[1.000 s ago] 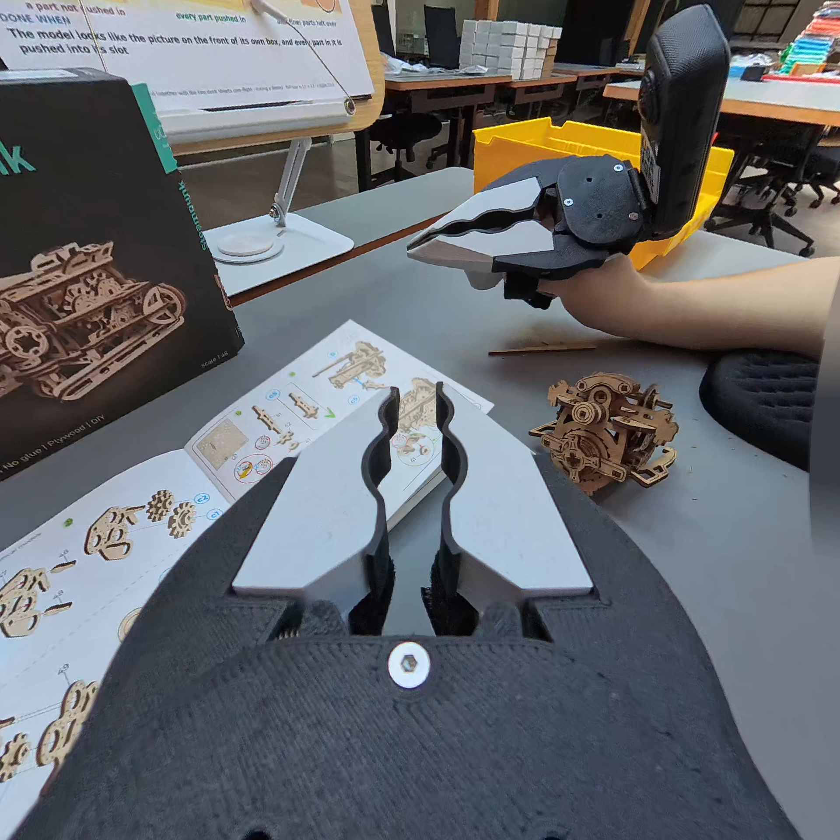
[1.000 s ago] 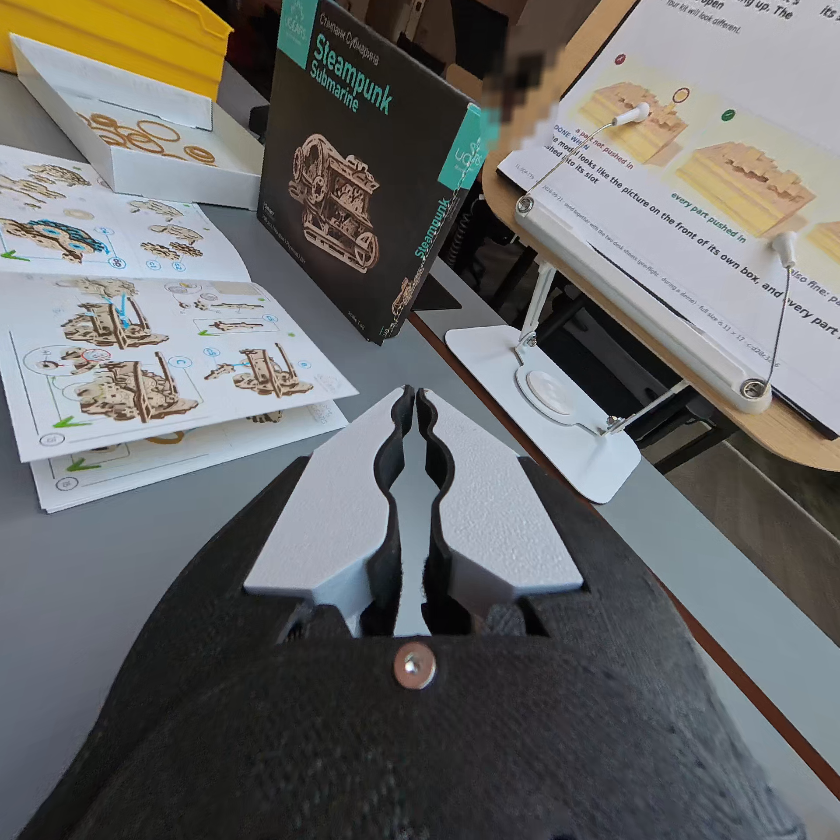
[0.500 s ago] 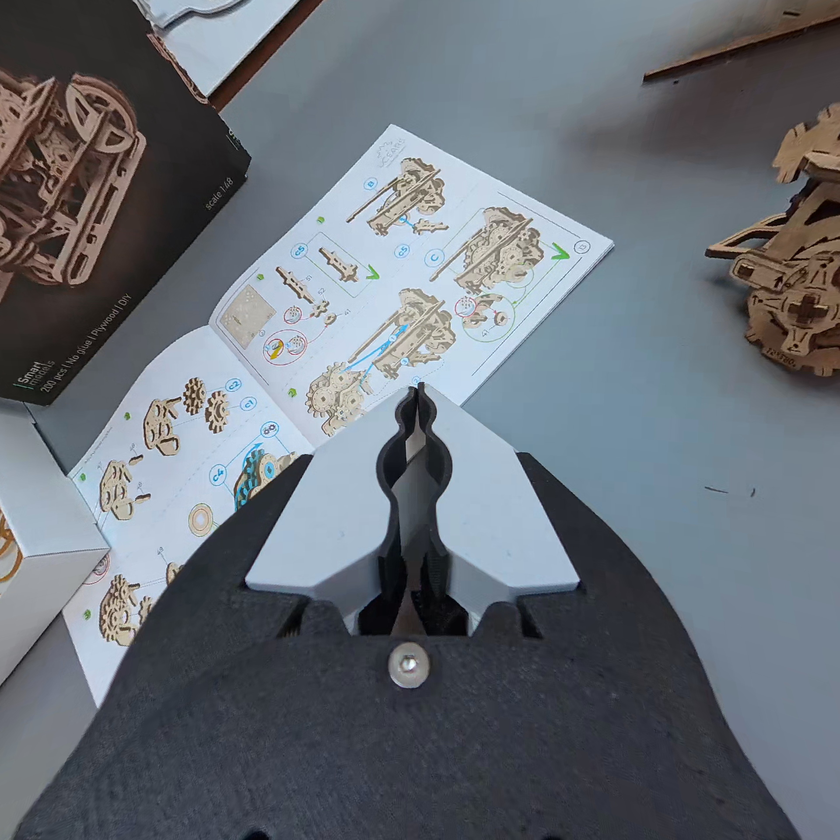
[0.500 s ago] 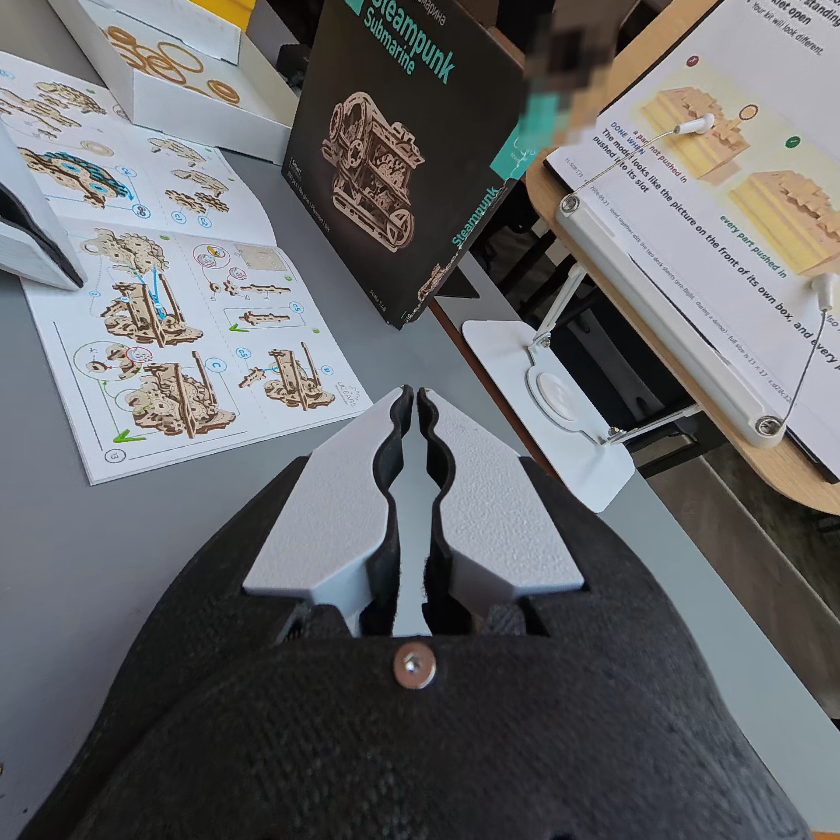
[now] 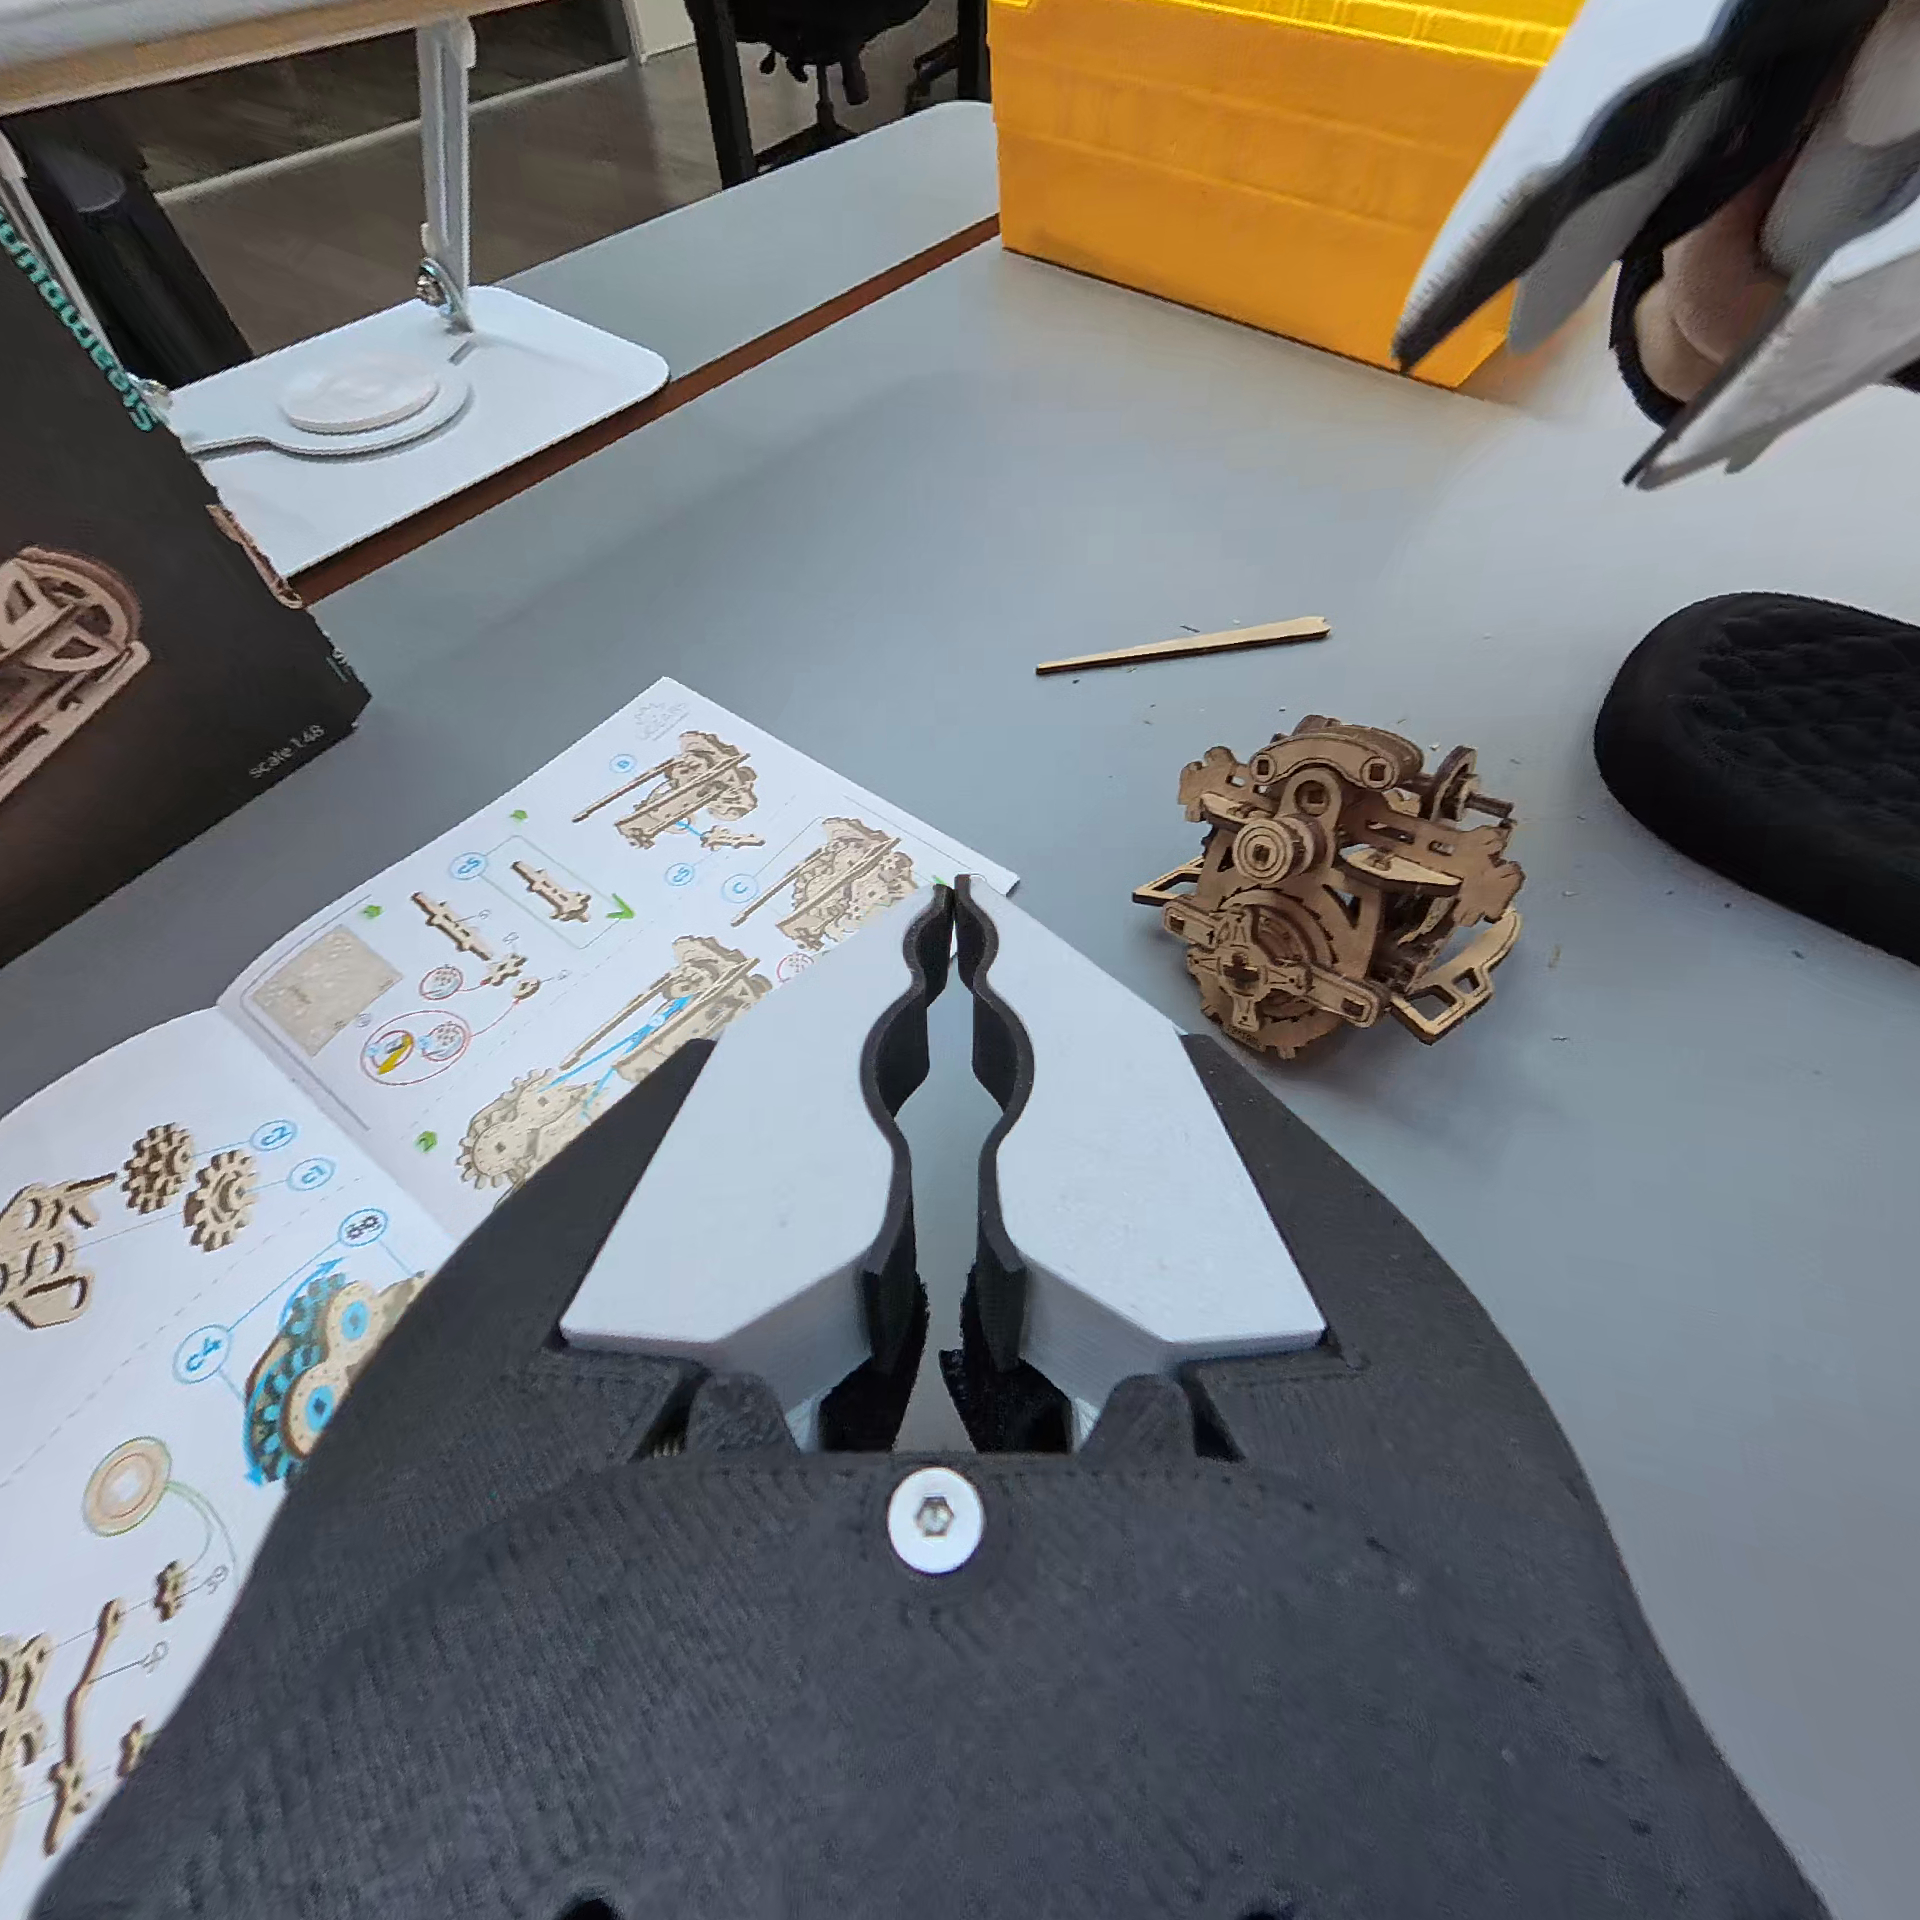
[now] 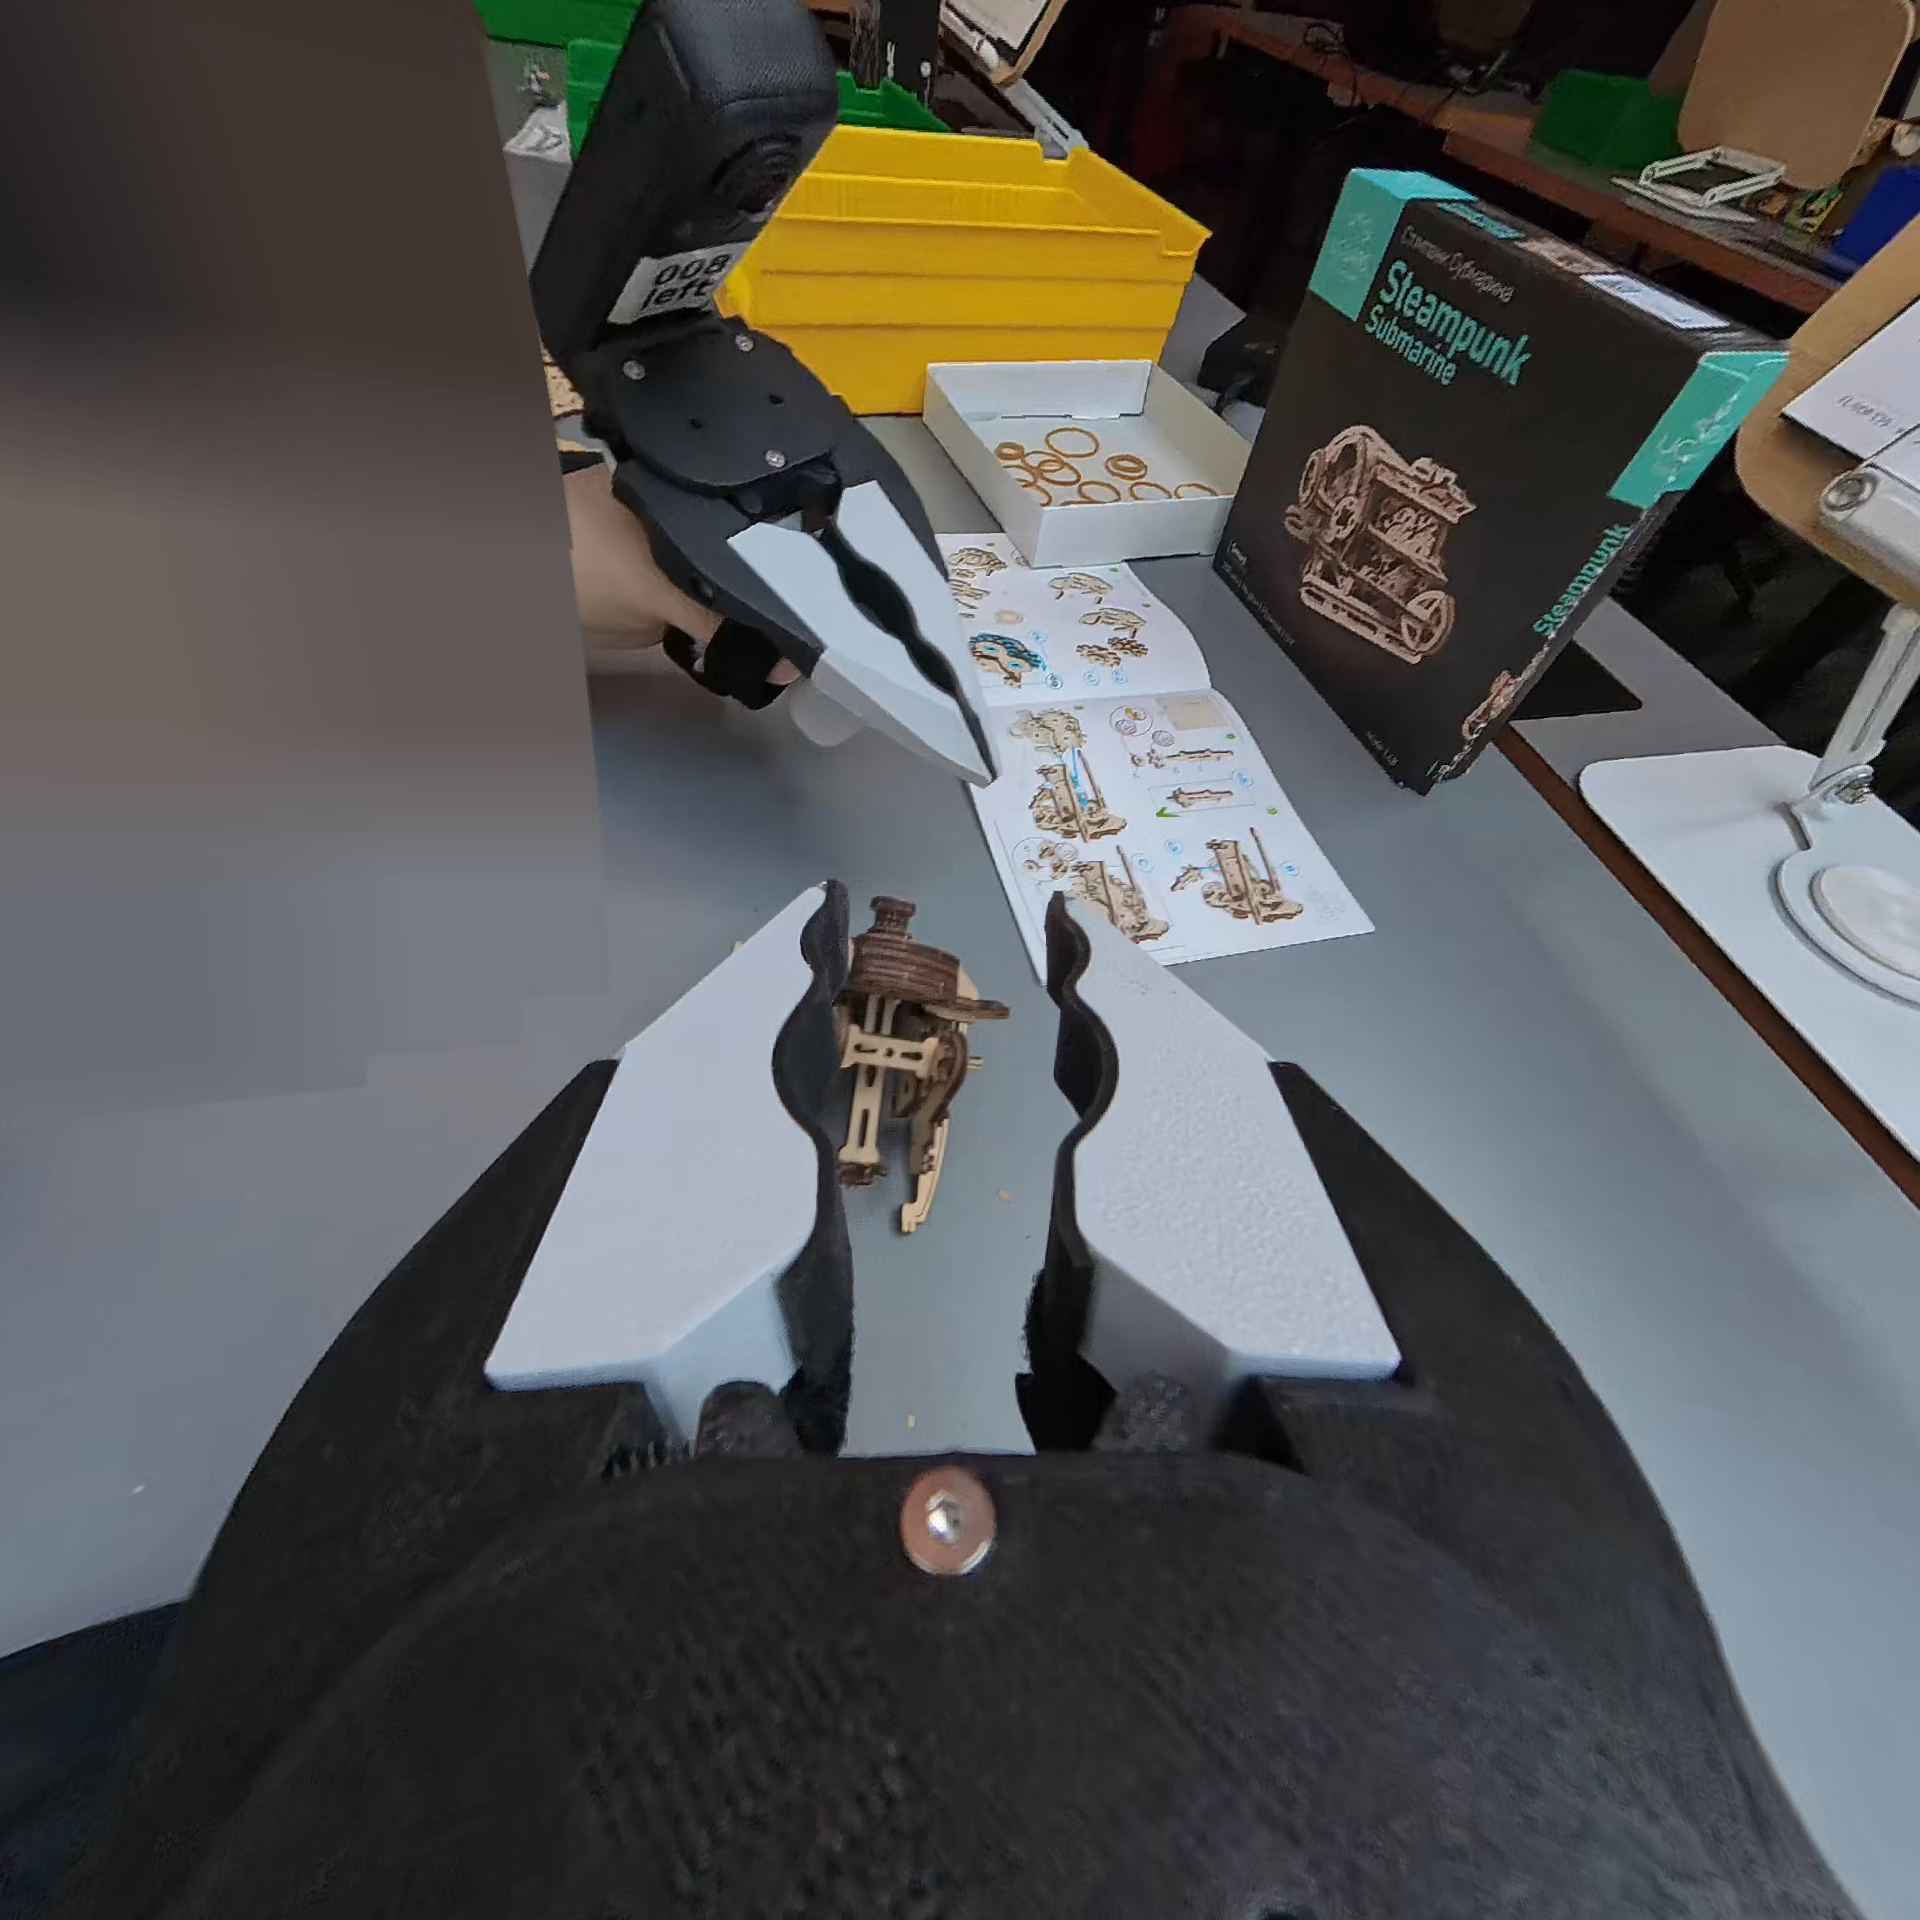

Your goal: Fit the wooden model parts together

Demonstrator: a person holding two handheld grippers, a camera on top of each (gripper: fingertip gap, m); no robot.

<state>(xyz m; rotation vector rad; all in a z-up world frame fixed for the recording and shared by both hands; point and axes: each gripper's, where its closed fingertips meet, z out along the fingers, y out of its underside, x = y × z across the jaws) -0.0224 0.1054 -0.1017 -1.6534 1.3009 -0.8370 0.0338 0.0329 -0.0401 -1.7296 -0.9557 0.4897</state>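
Note:
A small, partly built wooden model (image 5: pixel 1340 894) lies on the grey table (image 5: pixel 1039 499), to the right of my left gripper (image 5: pixel 954 888), which is shut and empty above the open instruction booklet (image 5: pixel 416 987). A thin wooden stick (image 5: pixel 1184 644) lies behind the model. My right gripper (image 6: pixel 940 909) is open, and the model (image 6: pixel 904 1049) shows between its fingers, close to the left finger; I cannot tell if they touch. In the left wrist view the right gripper (image 5: pixel 1517 416) is blurred at the top right. In the right wrist view the left gripper (image 6: pixel 977 769) hovers shut beyond the model.
A yellow bin (image 6: pixel 966 260) and a white tray (image 6: pixel 1039 390) of wooden rings stand at the back. The dark kit box (image 6: pixel 1475 468) stands right of the booklet (image 6: pixel 1143 779). A white stand base (image 6: pixel 1714 831) sits at the right edge. A black pad (image 5: pixel 1787 758) lies near the model. The gap from one gripper's tips to the other's is roughly 12 centimeters. My left gripper's tips are some 35 centimeters from the white stand base (image 6: pixel 1714 831). It is also in sight in the left wrist view (image 5: pixel 269 502).
My right gripper has swung from the box and stand over to the model and has opened. My left gripper shut, dipped over the booklet, then tilted back up.

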